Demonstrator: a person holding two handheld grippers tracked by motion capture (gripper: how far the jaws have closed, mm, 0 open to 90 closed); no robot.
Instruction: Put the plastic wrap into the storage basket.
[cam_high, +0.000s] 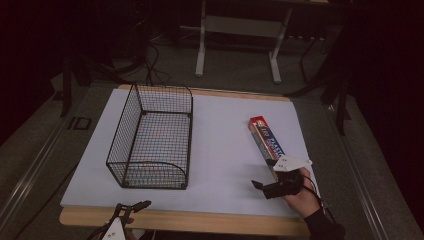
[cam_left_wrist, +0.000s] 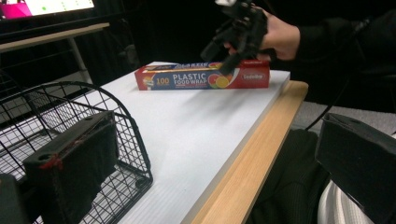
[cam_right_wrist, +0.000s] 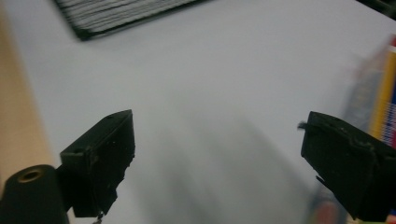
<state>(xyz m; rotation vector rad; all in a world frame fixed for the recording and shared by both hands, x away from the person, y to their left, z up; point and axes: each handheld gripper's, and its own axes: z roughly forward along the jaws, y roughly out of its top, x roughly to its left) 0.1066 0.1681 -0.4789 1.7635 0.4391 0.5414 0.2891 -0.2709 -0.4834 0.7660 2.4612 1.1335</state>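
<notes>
A long plastic food wrap box (cam_high: 264, 139), red and blue, lies on the white board at the right. My right gripper (cam_high: 265, 175) hovers at the box's near end, jaws wide apart with nothing between them. In the right gripper view the gripper (cam_right_wrist: 219, 154) is open over bare board, and the box (cam_right_wrist: 384, 105) is a blur past its right jaw. My left gripper (cam_high: 134, 206) sits at the table's near edge, in front of the basket. Its own view shows the left gripper (cam_left_wrist: 217, 158) open and empty, with the box (cam_left_wrist: 187, 77) and the right gripper (cam_left_wrist: 231, 39) far ahead.
A black wire basket (cam_high: 150, 145) stands empty on the left half of the white board (cam_high: 225, 135); its rounded end (cam_left_wrist: 107, 116) is close to my left jaw. The wooden table edge (cam_high: 200, 221) runs along the front. A desk frame (cam_high: 235, 30) stands behind.
</notes>
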